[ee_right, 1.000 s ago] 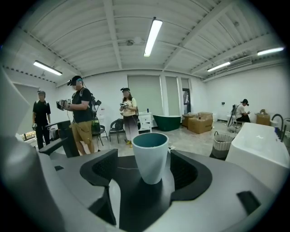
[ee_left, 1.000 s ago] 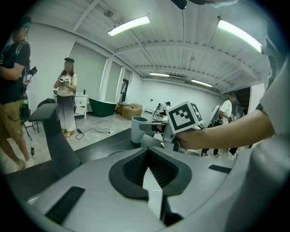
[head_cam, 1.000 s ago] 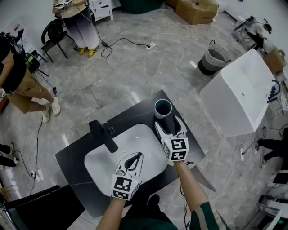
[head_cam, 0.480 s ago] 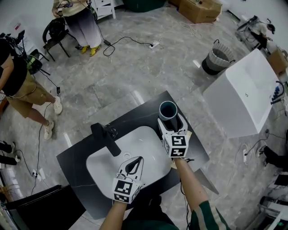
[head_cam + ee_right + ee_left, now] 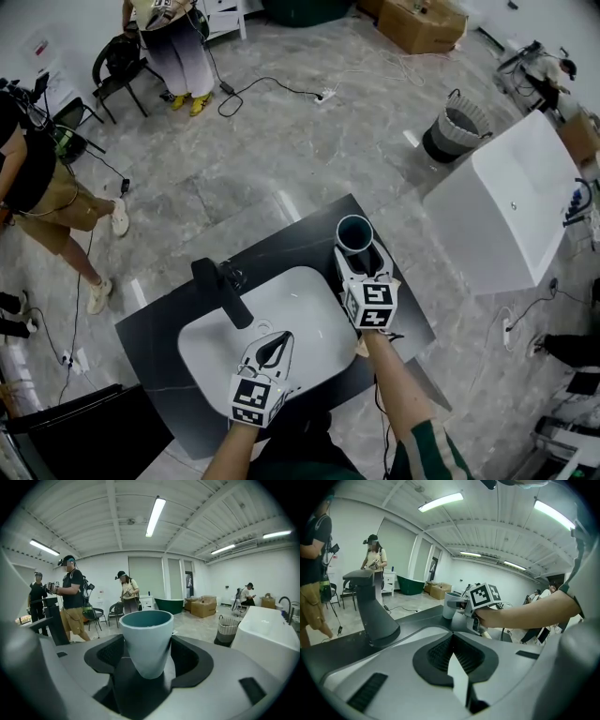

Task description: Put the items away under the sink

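Between the jaws of your right claw (image 5: 359,258) sits a teal cup (image 5: 146,639), pinched by its sides at the far right corner of the black countertop (image 5: 291,239).
Your left claw (image 5: 451,637) is pressed together, empty, over the white basin (image 5: 309,291). The cup's smooth wall tapers downward, so a slack squeeze or a tilt could let it slip out and break on the floor (image 5: 281,141).

Upright tapered pale-teal cup (image 5: 354,232), mouth up, clamped in the right claw (image 5: 360,253).
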The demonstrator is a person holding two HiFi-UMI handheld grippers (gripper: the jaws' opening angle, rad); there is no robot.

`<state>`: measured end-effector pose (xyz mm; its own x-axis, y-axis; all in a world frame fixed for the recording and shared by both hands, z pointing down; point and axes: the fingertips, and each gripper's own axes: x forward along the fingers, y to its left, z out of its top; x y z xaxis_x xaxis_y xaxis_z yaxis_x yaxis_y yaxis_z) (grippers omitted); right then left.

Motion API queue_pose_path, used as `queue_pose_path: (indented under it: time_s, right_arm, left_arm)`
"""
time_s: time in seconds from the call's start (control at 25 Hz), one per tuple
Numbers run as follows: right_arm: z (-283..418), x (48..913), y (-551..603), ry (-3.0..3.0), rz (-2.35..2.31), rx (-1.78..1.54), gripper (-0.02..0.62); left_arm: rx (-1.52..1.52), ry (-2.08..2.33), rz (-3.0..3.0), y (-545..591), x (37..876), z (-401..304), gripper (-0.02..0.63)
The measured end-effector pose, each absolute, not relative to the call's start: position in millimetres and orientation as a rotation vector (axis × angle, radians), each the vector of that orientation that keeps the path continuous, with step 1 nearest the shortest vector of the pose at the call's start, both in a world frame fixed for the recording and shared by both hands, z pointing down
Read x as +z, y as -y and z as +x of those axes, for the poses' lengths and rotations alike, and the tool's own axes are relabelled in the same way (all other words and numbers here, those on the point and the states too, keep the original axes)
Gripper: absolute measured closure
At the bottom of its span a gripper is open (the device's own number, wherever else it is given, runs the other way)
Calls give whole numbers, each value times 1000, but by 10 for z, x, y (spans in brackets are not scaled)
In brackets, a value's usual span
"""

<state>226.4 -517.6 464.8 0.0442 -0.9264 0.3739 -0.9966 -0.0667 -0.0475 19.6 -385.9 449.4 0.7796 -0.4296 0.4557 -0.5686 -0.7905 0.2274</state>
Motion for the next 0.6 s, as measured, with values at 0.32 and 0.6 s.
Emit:
queue_pose_path:
  time_s: [0.32,0.6]
  right_arm:
    - [2244,4628,5125,1976,2079,428,261]
    - [2173,4607,5045,1988,2055,405,261]
  left_arm:
    - [531,754,2620,3881,4494,175,597]
    - [518,749,2626,3930,4458,177,597]
